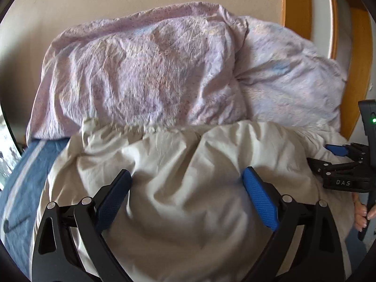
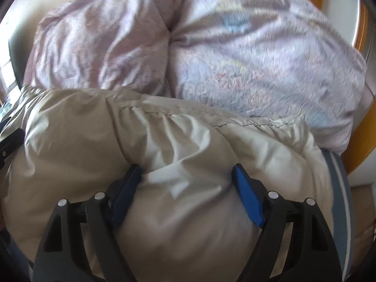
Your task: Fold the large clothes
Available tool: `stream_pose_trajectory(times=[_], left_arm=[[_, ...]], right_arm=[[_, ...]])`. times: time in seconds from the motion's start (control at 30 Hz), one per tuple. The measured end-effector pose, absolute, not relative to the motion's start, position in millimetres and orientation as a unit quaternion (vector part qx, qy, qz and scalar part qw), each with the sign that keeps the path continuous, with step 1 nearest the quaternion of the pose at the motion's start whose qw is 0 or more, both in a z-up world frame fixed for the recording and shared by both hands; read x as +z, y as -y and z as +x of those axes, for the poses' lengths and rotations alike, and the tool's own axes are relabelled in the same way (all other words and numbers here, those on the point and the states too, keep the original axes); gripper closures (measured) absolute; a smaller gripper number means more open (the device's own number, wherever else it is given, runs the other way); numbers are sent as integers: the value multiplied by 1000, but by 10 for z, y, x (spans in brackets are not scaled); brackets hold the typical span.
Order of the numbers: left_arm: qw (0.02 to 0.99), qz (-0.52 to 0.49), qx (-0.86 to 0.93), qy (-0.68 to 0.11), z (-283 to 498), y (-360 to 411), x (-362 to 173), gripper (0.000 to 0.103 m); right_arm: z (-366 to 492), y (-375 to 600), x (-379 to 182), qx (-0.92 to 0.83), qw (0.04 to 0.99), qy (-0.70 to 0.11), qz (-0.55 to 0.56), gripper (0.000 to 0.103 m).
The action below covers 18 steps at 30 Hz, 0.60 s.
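Garment: beige cloth point(image 1: 188, 164), large, with a gathered stitched hem point(image 2: 164, 115) running across its far edge; looks like thin woven fabric, wrinkled.
Location: bunched on the bed, lying over a blue striped blanket point(image 1: 21, 171), its far edge up against two lilac pillows point(image 1: 141, 70).
Left gripper point(image 1: 188, 188): fingers spread wide, pressed down into the cloth, fabric bulging between the blue pads point(image 1: 260, 202); not pinching anything.
Right gripper point(image 2: 188, 183): likewise spread, pads either side of a puffed fold, no clamp visible; right view is motion-blurred.
Handling, my reading: light, soft, limp; holds no shape, traps air and billows. Smooth surface likely slips out of a shallow pinch.
Where to grip: the gathered hem or a corner, where stitching gives thickness; take a full pad-depth bite, both tongs well apart along one edge so the cloth hangs flat.
Risk: catching a pillowcase or the blanket underneath with the garment.
Stage: cloth not yet spread, no tidy fold visible.
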<state>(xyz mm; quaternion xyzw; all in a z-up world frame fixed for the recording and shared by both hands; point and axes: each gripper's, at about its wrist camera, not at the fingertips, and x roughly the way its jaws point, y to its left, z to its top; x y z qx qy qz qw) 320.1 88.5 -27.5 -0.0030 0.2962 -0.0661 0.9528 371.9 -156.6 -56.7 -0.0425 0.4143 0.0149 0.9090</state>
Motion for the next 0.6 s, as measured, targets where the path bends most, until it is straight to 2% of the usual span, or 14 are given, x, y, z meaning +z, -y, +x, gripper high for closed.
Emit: stream_pose_trajectory(times=[0.27,0.6], left_arm=[[936,-66,-15,-345,3637,-1075,-435,6],[932,-57,7,-357,3742,-1031,-572,2]], right_arm=[[4053,1701,-799,1,892,-451,-10,12],[4041,1744,-907,-8,896,-444,-2,10]])
